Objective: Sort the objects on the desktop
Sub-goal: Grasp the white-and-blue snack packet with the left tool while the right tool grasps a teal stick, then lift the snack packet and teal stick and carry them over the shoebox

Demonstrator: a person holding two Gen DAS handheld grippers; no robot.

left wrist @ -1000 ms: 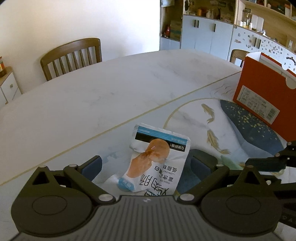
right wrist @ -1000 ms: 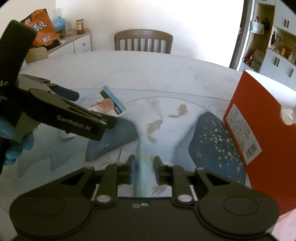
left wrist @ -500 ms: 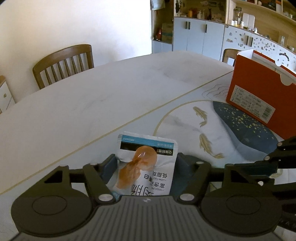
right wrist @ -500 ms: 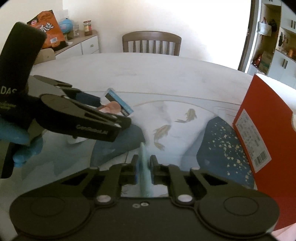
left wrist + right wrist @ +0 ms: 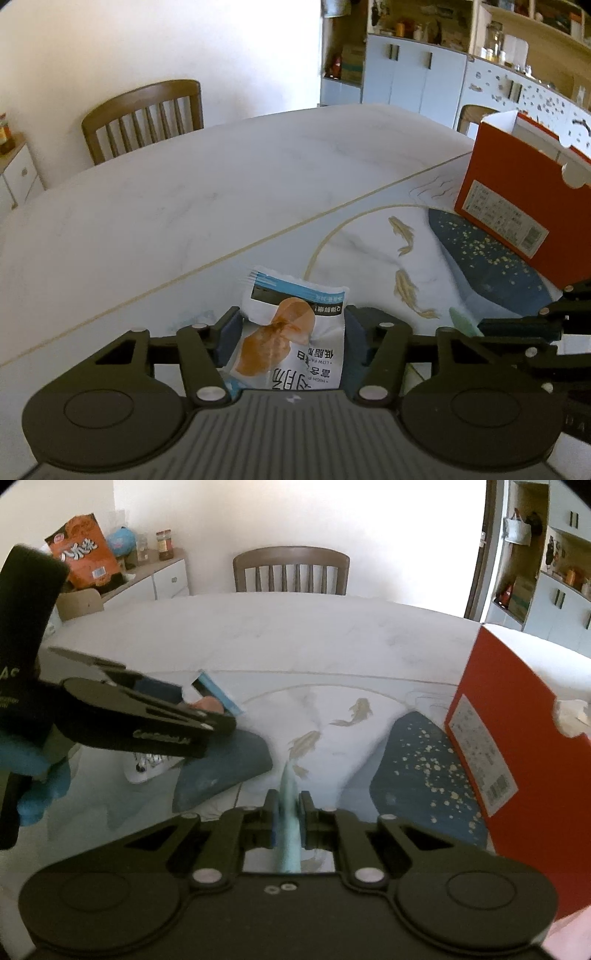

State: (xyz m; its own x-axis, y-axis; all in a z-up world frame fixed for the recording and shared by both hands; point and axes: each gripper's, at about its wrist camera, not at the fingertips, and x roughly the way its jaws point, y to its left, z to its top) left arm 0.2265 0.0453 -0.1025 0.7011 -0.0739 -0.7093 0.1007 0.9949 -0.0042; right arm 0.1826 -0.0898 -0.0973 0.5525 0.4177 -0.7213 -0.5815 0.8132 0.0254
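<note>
My left gripper [image 5: 291,332] is shut on a white snack packet [image 5: 291,332] with a blue top band and an orange picture, held above the table. The packet's top edge also shows in the right wrist view [image 5: 216,698], behind the left gripper [image 5: 207,723]. My right gripper [image 5: 288,808] is shut on a thin pale green strip [image 5: 288,823] that sticks out forward between the pads; its tip shows in the left wrist view [image 5: 463,323]. An open orange-red box [image 5: 524,203] stands on the table to the right [image 5: 509,746].
The white marble table [image 5: 221,206] has a mat with gold fish and dark blue patches [image 5: 421,760]. A wooden chair [image 5: 291,570] stands at the far side. A sideboard [image 5: 147,579] with an orange bag and jars stands at the left. Cabinets [image 5: 413,77] line the back.
My left gripper has closed on the snack packet and lifted it off the table. My right gripper has closed on the green strip and raised it.
</note>
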